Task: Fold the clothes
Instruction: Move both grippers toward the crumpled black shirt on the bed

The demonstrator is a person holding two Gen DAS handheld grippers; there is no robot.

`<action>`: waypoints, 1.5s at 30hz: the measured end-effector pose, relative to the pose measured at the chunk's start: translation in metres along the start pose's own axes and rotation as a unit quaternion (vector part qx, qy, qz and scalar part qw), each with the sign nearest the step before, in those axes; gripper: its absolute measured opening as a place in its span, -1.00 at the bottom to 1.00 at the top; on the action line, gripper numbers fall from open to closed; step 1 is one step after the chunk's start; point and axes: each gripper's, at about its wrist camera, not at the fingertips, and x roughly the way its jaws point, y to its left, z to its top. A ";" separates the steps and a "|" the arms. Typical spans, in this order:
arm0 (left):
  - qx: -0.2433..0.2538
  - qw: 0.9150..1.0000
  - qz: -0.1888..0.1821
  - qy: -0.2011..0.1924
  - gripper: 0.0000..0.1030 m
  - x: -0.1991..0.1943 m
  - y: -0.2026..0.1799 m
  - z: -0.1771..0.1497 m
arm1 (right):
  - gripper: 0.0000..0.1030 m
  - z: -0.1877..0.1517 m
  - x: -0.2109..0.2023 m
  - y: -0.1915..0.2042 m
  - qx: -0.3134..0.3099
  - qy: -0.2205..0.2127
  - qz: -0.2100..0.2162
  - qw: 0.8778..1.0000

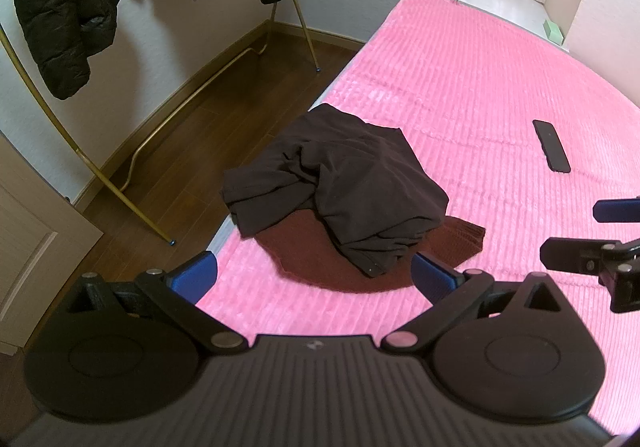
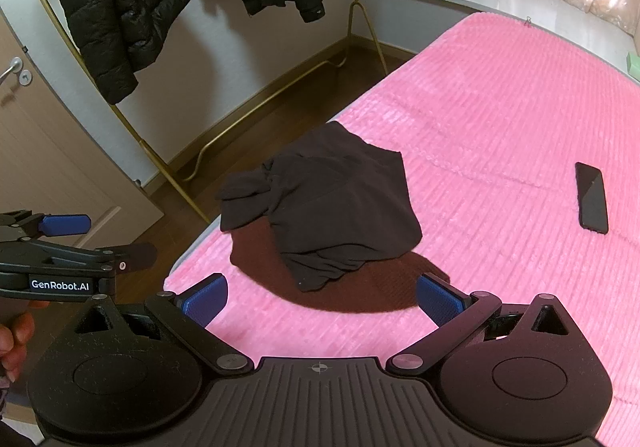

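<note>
Each tool is matte black plastic: a ribbed central body flanked by two round discs, with linkage bars pinned by silver rivets and two blue ribbed pads. The left tool (image 1: 314, 275) carries a small cross mark at bottom centre, as does the right tool (image 2: 322, 295). At the left edge of the right wrist view, the left tool's side reads "GenRobot.AI" in white.

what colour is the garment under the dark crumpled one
Maroon garment, clearest in the right wrist view.

Left black two-finger gripper with blue pads (image 1: 314, 275): jaws spread wide, nothing between, held level beside the right one. Right black two-finger gripper with blue pads (image 2: 322, 297): jaws wide apart, empty. Bare hand (image 2: 14, 335) grips left handle.
</note>
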 end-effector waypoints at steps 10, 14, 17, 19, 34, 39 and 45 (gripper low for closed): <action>-0.001 1.000 0.000 0.002 0.97 0.001 -0.001 0.001 | 0.99 0.000 0.003 0.006 -0.037 0.019 -0.037 0.998; -0.001 1.000 0.000 0.003 0.97 0.002 0.000 0.001 | 0.99 -0.002 0.006 0.010 -0.065 0.032 -0.057 0.996; 0.001 1.000 0.000 0.003 0.97 0.002 -0.001 0.000 | 0.99 -0.006 0.009 0.012 -0.075 0.040 -0.058 0.995; 0.001 1.000 0.001 0.005 0.97 0.003 0.000 0.000 | 0.99 -0.006 0.011 0.014 -0.084 0.042 -0.058 0.994; -0.008 1.000 0.022 0.002 0.97 -0.003 0.006 -0.003 | 0.99 0.005 0.009 0.030 -0.121 -0.001 -0.036 0.992; -0.022 0.999 0.046 -0.001 0.97 -0.013 0.016 -0.006 | 0.99 0.008 0.016 0.042 -0.137 -0.008 -0.003 0.991; -0.040 0.996 0.075 0.004 0.97 -0.023 0.024 -0.013 | 0.99 0.010 0.023 0.051 -0.157 -0.011 0.025 0.987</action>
